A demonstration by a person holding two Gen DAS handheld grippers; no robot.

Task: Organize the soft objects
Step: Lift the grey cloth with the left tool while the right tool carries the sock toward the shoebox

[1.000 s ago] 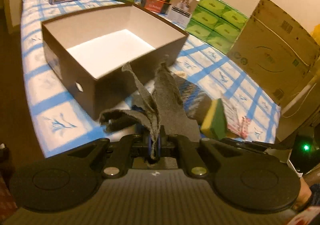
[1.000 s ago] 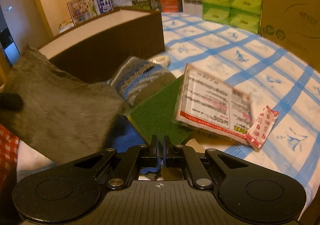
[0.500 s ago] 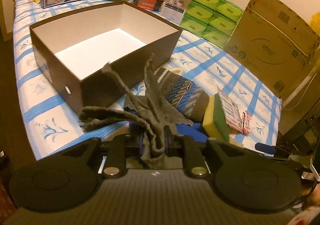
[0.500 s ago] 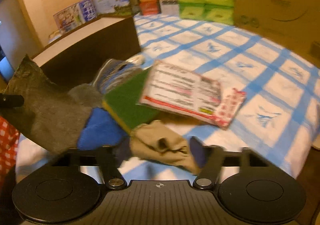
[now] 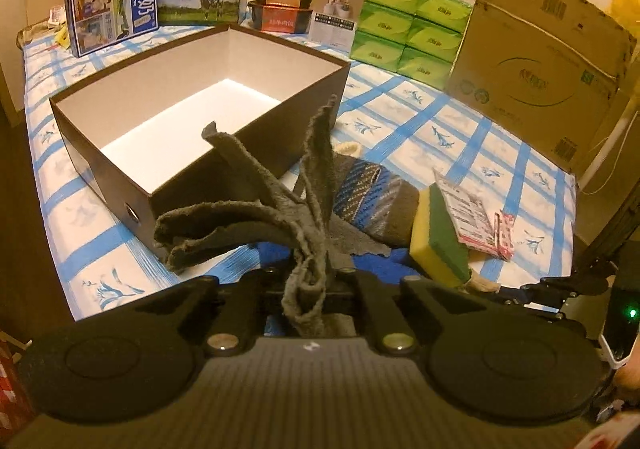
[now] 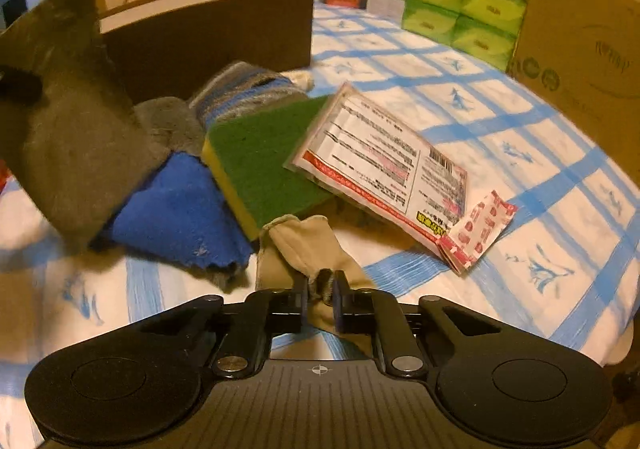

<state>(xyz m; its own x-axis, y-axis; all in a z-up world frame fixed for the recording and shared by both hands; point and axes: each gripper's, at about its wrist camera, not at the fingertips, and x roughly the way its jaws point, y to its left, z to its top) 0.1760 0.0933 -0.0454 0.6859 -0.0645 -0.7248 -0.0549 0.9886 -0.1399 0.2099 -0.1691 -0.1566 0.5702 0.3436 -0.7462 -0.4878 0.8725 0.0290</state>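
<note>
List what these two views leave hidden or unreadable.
- Left wrist view: the gray cloth bunched in the left gripper covers the jaws' contact.
- Left wrist view: the brown box near wall hides part of its floor.
- Right wrist view: the beige sock tail runs under the right gripper.
- Right wrist view: sponge label print is blurred.

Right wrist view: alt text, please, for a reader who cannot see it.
The right gripper pinches a beige cloth on a blue-checked table. Beyond lie a sponge, blue cloth, grey cloth and brown box.
</note>
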